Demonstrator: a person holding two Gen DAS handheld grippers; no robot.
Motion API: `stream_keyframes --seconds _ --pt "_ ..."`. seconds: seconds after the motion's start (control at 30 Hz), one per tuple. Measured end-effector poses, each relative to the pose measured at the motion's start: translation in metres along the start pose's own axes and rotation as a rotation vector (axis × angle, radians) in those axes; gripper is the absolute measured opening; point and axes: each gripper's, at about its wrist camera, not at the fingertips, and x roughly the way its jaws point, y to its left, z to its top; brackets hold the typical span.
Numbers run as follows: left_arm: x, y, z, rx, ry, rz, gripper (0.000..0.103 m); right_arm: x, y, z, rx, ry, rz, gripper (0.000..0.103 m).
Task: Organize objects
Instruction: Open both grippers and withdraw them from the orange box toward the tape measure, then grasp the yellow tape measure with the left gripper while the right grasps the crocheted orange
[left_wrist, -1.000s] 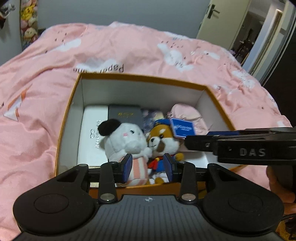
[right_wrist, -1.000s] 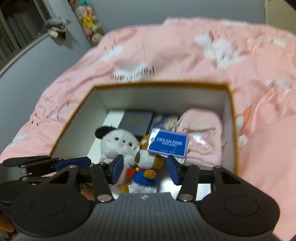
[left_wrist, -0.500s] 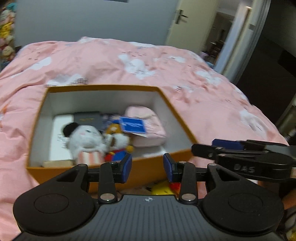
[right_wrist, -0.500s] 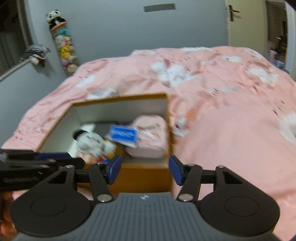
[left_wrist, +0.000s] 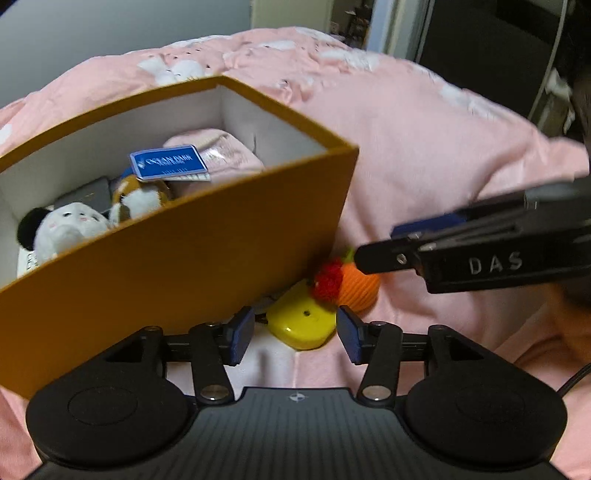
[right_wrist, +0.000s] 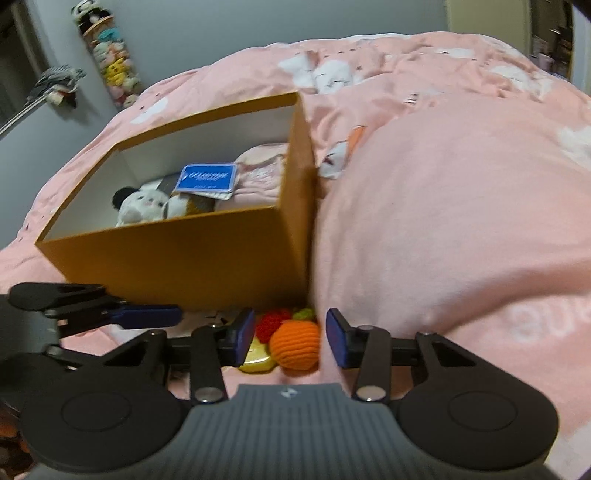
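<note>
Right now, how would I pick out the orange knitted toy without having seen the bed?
Find the orange-brown box on the pink quilt. Just outside its near corner, on the quilt, lie a few small things. The orange knitted ball is the round ribbed one, beside a red woolly tuft and a smooth yellow plastic piece.

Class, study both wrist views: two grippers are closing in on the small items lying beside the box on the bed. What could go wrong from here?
1. The yellow item and the orange knitted toy touch, so one gripper may nudge or catch both.
2. The left gripper and right gripper converge on one spot and could collide.
3. The orange box stands close by; a finger might bump it.
</note>
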Motion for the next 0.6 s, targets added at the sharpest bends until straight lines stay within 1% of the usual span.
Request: stream_keyframes --seconds 0.07,0.13,0.2,0.27,0.33,0.43,0.53,0.6 --pt "0.007 -0.002 -0.004 0.032 0.001 -0.002 0.059 0.009 0.004 0.000 -0.029 0.012 0.015 0.046" --pt "0.014 -0.006 -0.008 0.079 -0.003 -0.005 0.060 0.020 0.005 0.000 -0.044 0.042 0.005 0.046" --pt "0.021 -0.009 -0.011 0.123 -0.011 0.005 0.061 0.031 0.003 -0.001 -0.042 0.077 0.001 0.044" --pt "0.025 -0.011 -0.013 0.160 -0.016 0.011 0.061 0.038 0.000 -0.001 -0.036 0.097 -0.021 0.045" --pt "0.030 -0.012 -0.013 0.191 -0.021 0.023 0.063 0.043 -0.005 -0.002 -0.017 0.118 -0.016 0.047" --pt "0.036 -0.013 -0.012 0.228 -0.030 0.014 0.067 0.050 -0.007 -0.002 -0.007 0.147 -0.007 0.051" --pt "0.043 -0.016 -0.011 0.271 -0.019 -0.010 0.067 0.055 -0.006 -0.002 -0.011 0.163 -0.003 0.051" --pt "0.047 -0.019 -0.012 0.292 -0.016 -0.008 0.067 0.057 -0.007 -0.002 -0.006 0.171 0.002 0.052"
